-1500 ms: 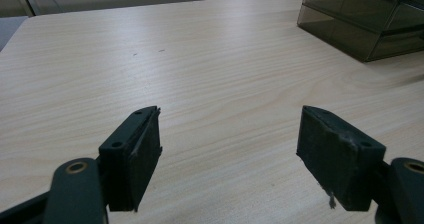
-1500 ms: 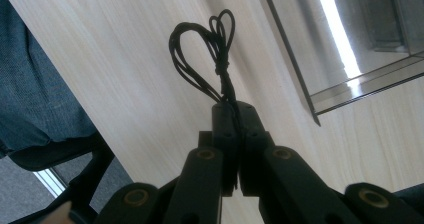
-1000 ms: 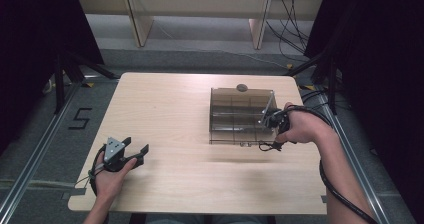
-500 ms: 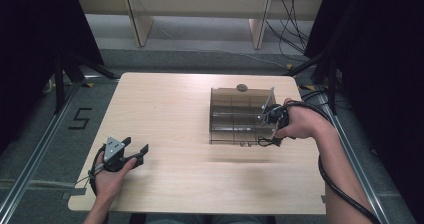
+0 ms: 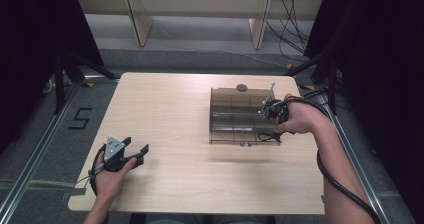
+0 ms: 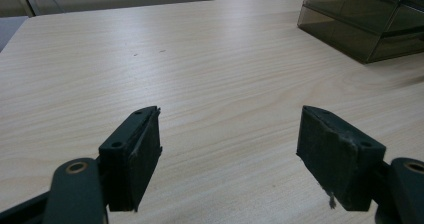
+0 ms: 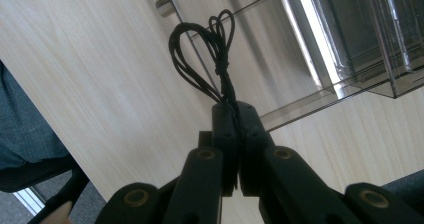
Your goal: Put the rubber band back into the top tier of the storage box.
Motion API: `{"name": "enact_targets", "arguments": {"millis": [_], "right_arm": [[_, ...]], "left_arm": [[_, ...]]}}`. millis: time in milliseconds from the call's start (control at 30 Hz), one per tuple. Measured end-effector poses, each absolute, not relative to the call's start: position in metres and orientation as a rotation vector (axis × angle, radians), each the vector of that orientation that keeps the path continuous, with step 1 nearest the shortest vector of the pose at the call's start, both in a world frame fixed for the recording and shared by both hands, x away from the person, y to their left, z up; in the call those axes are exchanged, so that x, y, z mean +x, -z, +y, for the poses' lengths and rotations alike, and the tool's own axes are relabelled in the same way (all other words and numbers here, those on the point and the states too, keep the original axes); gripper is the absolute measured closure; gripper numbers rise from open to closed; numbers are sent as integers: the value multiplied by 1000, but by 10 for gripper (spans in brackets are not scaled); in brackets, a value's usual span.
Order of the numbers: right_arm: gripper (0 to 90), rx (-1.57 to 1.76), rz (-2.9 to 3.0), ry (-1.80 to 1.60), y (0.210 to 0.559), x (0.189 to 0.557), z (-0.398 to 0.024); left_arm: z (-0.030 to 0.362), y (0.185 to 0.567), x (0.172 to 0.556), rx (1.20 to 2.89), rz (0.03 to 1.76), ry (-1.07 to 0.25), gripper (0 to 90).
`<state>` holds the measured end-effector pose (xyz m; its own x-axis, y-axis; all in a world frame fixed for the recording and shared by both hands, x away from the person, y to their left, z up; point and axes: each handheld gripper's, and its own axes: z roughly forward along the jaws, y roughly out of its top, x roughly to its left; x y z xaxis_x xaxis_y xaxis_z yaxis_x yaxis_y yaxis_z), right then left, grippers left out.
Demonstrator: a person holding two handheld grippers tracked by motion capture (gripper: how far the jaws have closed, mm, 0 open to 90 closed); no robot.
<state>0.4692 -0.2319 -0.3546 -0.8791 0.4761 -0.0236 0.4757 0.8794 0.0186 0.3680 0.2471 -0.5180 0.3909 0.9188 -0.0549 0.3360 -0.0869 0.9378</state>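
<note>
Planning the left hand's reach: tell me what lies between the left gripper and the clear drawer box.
Nothing: in the high view, bare wooden table runs from the left gripper to the clear drawer box. The left gripper view shows the same.

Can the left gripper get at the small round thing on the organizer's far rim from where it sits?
Probably not without a long move: the left gripper rests open at the near left, the round thing lies behind the clear organizer.

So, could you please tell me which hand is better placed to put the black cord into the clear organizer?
Right: its gripper already clamps the black cord beside the clear organizer.
</note>
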Motion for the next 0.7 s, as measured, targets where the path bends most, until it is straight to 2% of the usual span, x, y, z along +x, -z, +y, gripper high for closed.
{"name": "enact_targets", "arguments": {"millis": [700], "right_arm": [[893, 797, 2976, -14, 361, 484, -231]], "left_arm": [[248, 518, 368, 1636, 1130, -723, 249]]}}
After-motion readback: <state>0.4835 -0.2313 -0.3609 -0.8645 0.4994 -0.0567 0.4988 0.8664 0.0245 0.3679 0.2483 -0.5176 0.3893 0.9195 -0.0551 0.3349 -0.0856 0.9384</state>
